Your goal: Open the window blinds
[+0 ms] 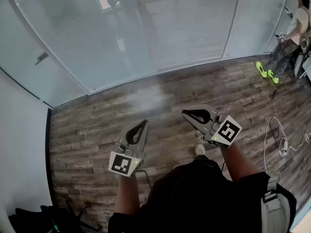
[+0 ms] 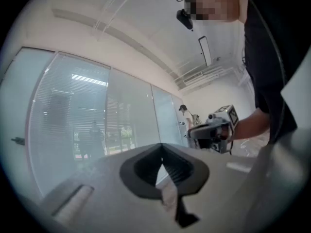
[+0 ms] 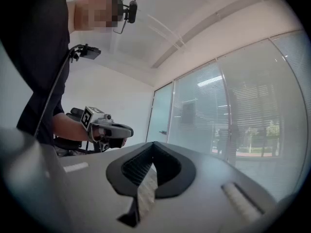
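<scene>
My left hand-held gripper (image 1: pixel 144 124) and right hand-held gripper (image 1: pixel 185 113) are both pressed together and empty, well apart from the window blinds (image 1: pixel 189 28) behind the glass wall (image 1: pixel 257 18), so reaching in I risk bumping the pane or missing their control, which I cannot spot.

Your window blinds (image 1: pixel 189 28) hang ahead of you at 12 o'clock: pale grey horizontal slats behind the glass panels (image 1: pixel 63 42), lowered fully to the wood floor (image 1: pixel 97 130). Daylight and greenery show dimly between the slats (image 3: pixel 252 115).
</scene>
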Motion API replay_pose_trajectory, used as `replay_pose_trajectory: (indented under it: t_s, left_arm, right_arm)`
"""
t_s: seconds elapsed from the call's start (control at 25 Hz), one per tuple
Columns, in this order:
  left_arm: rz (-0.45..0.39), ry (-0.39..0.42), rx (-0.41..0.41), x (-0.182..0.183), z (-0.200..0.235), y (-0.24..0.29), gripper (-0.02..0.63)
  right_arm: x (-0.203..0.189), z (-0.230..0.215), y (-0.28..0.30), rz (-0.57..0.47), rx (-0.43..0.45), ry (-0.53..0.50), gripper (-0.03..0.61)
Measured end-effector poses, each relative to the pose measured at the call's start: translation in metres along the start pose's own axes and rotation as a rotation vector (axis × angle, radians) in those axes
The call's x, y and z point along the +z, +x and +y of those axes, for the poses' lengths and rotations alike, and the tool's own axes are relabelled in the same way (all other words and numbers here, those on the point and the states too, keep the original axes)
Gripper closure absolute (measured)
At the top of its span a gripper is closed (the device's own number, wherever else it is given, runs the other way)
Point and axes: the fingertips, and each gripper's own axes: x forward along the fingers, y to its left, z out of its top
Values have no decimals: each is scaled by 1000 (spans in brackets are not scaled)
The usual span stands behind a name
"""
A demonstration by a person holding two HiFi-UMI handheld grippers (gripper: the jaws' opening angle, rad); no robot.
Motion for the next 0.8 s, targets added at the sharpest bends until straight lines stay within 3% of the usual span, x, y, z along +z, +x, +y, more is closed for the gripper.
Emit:
replay_pose_trajectory:
  t_s: [0.44, 0.64, 0.8]
  left_arm:
    - [12, 21, 3, 0, 5, -4, 609]
    - [12, 21, -12, 0, 0, 0, 609]
    - [11, 22, -26, 0, -2, 3, 609]
  right_arm:
    - [3, 0, 0, 1, -8, 10, 575]
    - [7, 1, -7, -44, -10, 81, 574]
    - [8, 2, -8, -40, -13, 76, 574]
